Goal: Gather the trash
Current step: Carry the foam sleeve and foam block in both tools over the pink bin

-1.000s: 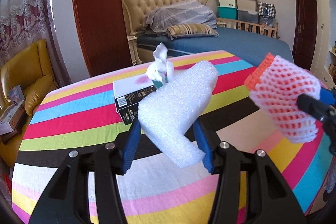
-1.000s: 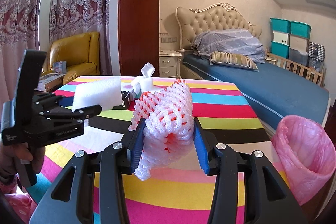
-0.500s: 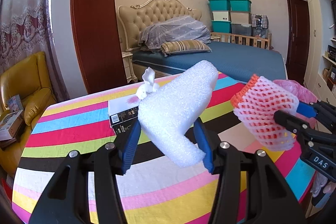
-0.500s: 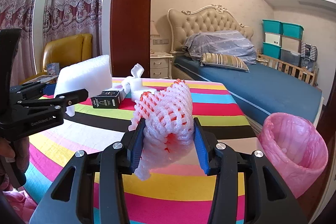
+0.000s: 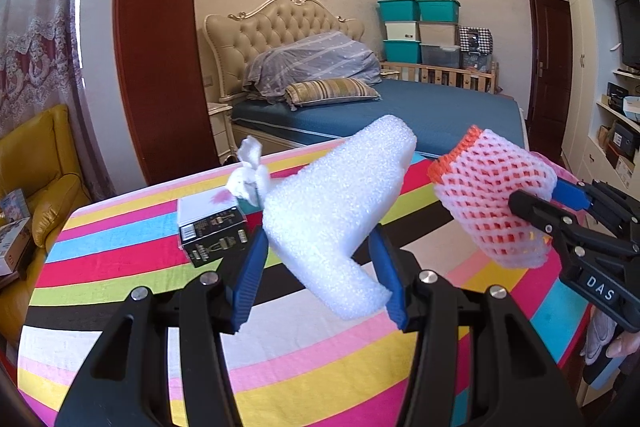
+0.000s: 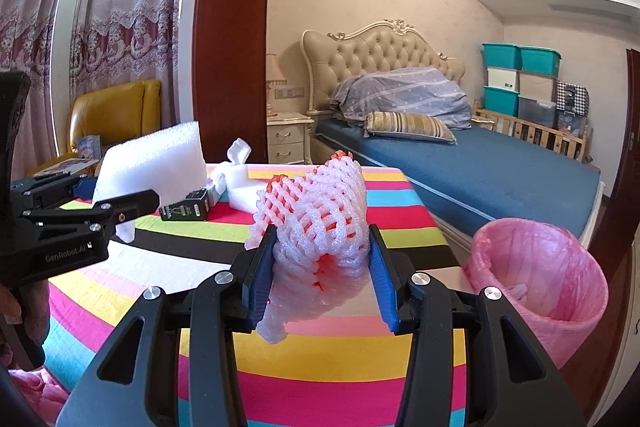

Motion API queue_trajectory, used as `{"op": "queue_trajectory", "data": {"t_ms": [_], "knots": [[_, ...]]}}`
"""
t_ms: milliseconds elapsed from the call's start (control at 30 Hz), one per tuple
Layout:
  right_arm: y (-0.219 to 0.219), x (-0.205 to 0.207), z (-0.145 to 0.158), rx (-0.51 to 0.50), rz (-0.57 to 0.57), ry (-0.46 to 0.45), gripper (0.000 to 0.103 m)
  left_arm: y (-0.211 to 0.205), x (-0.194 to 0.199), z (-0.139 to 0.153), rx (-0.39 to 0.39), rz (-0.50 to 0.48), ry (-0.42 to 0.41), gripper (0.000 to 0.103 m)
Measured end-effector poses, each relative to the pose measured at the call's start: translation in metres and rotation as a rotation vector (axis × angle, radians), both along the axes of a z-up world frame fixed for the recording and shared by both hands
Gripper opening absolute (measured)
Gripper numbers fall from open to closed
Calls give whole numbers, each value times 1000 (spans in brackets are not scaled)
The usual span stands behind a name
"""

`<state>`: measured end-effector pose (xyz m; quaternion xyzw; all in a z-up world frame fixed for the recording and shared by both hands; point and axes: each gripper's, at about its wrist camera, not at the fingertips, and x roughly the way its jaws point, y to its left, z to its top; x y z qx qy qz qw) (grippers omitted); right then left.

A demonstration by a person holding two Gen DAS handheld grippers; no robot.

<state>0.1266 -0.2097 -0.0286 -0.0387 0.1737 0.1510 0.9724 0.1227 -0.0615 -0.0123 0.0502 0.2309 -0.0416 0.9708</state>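
My left gripper is shut on a white foam block, held above the striped table. In the right wrist view that same foam block shows at the left, in the left gripper. My right gripper is shut on a pink and white foam fruit net. From the left wrist view the fruit net and the right gripper sit at the right. A bin lined with a pink bag stands open by the table's right edge.
A black and white box and crumpled white tissue lie on the table's far side. A bed lies beyond the table, a yellow armchair stands at the left, and a dark wood pillar rises behind.
Both grippers have swung to the right with their loads still held. The pink bin has come further into the right wrist view, and the box and tissue have slid left.
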Motion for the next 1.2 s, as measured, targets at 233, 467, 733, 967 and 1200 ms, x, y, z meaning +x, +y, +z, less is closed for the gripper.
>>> {"op": "queue_trajectory", "data": {"t_ms": [233,467,733,967,1200], "knots": [[-22,-4,7,-11,-50,-31,43,-23,10,1,-48,-76,35,51],[-57,-9,10,-11,-123,-52,43,-53,24,2,-74,-150,49,51],[-116,-8,14,-18,-243,-75,44,-106,51,9,-101,-273,64,51],[-172,5,12,-30,-333,-72,45,-163,78,8,-98,-390,64,51],[-226,29,3,12,-384,-46,46,-215,111,3,-85,-480,69,52]]}}
